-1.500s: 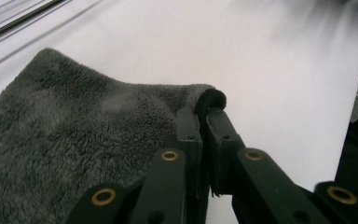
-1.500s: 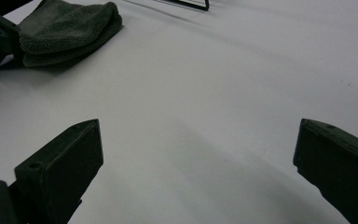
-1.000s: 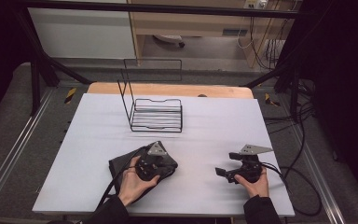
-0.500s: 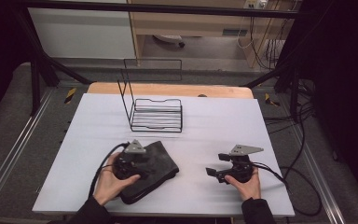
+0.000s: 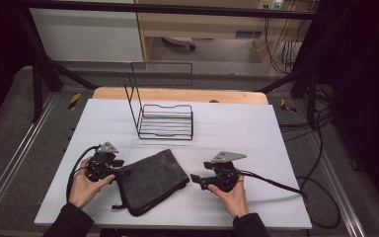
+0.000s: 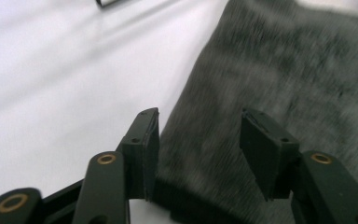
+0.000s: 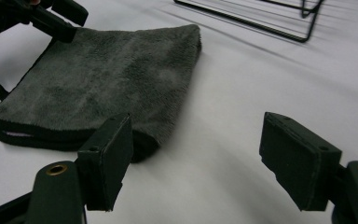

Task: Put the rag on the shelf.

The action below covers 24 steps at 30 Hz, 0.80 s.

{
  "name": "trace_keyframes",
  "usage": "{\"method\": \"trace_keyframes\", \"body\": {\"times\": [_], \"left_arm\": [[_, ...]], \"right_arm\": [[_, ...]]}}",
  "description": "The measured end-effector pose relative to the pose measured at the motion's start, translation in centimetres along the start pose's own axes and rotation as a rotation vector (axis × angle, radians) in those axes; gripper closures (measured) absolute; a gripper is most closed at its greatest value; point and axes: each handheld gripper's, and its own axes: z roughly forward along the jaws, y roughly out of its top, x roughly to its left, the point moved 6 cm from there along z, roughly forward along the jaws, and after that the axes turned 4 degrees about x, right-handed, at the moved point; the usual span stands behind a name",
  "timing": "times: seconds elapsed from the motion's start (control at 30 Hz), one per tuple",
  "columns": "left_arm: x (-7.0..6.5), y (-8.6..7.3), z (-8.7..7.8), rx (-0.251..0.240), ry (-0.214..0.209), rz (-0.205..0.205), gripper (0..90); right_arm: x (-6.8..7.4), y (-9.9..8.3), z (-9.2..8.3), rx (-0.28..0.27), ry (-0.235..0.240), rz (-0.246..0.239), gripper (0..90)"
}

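Since half a second earlier, the left gripper (image 5: 121, 172) had drawn back to the left edge of the folded dark grey plush cloth (image 5: 150, 178), uncovering it; its jaws stood apart, straddling that edge. The right gripper (image 5: 196, 178) sat wide open, near the cloth's right corner. The cloth lay front-centre on the white tabletop (image 5: 237, 128), long axis running lower-left to upper-right.

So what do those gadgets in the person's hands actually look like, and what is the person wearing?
Both are black hand-held tools. The left tongs and right tongs each carry a grey three-cornered plate on top and trail a black cable. Up close, each has two flat black jaw pads on arms with brass-coloured rivets. The person wears dark sleeves.
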Motion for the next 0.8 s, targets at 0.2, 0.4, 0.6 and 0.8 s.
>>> {"method": "trace_keyframes", "body": {"times": [0.2,0.4,0.6,0.8], "left_arm": [[0.4,-1.1,0.3,-0.008,-0.013,0.002,59.4],[0.4,-1.4,0.4,0.014,-0.035,0.003,66.0],[0.5,-1.5,0.5,0.027,-0.035,0.010,67.9],[0.4,-1.5,0.5,0.025,-0.037,0.005,74.3]], "right_arm": [[1.5,0.1,2.4,0.044,0.007,-0.008,33.2],[2.0,-0.5,3.0,0.061,0.000,0.013,42.7],[2.5,-1.5,3.6,0.095,0.010,0.031,52.8],[3.1,-1.8,3.9,0.095,0.027,0.065,67.5]]}}
